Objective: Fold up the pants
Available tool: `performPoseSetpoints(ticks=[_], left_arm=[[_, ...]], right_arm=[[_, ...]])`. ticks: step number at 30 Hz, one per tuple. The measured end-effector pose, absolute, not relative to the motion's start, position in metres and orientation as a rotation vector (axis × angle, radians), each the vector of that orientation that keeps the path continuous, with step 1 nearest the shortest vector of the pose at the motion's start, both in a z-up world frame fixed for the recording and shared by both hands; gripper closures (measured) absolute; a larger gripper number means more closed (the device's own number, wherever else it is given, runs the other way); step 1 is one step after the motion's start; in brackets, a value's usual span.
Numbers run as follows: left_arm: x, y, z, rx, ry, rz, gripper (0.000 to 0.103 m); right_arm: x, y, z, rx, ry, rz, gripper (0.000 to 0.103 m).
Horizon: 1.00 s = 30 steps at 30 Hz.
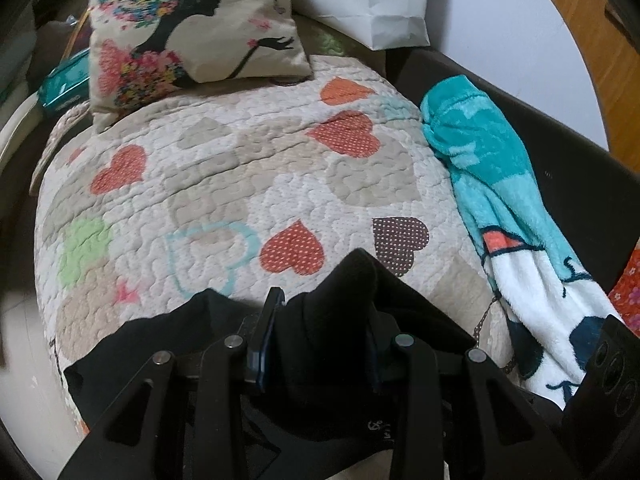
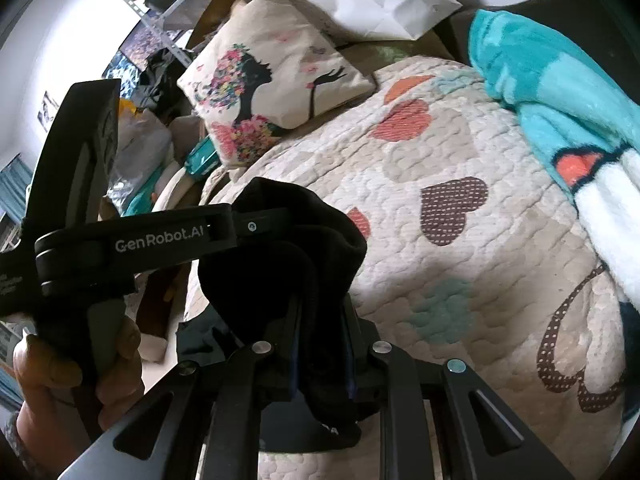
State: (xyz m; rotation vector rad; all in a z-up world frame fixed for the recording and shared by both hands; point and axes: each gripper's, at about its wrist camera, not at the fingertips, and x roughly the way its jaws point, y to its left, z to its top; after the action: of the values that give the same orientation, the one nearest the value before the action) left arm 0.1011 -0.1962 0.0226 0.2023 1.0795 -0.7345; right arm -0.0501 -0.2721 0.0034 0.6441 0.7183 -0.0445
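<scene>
Black pants point(image 1: 332, 312) are bunched between the fingers of my left gripper point(image 1: 324, 320), which is shut on them above the near edge of the heart-patterned quilt point(image 1: 240, 184). My right gripper point(image 2: 320, 312) is shut on another bunch of the same black pants point(image 2: 288, 264), held above the quilt point(image 2: 460, 280). The left gripper's body point(image 2: 120, 240), held in a hand, shows at the left of the right wrist view, close beside the right gripper. Most of the pants hang below the grippers, hidden.
A printed cushion point(image 1: 192, 28) and a white paper bag point(image 1: 372, 0) lie at the far end of the quilt. A teal and white fleece blanket point(image 1: 500, 200) lies along the right side. Cluttered shelves and bags point(image 2: 152, 80) stand at the left.
</scene>
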Motion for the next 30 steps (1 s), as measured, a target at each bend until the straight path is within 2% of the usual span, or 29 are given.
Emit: performPoseSetpoints(ticks=[30], left_arm=[[0.123,-0.075,-0.003,-0.053,1.105,-0.672,0.069]], right_arm=[[-0.01,-0.184,0.001,0.564,0.876,0.133,0.085]])
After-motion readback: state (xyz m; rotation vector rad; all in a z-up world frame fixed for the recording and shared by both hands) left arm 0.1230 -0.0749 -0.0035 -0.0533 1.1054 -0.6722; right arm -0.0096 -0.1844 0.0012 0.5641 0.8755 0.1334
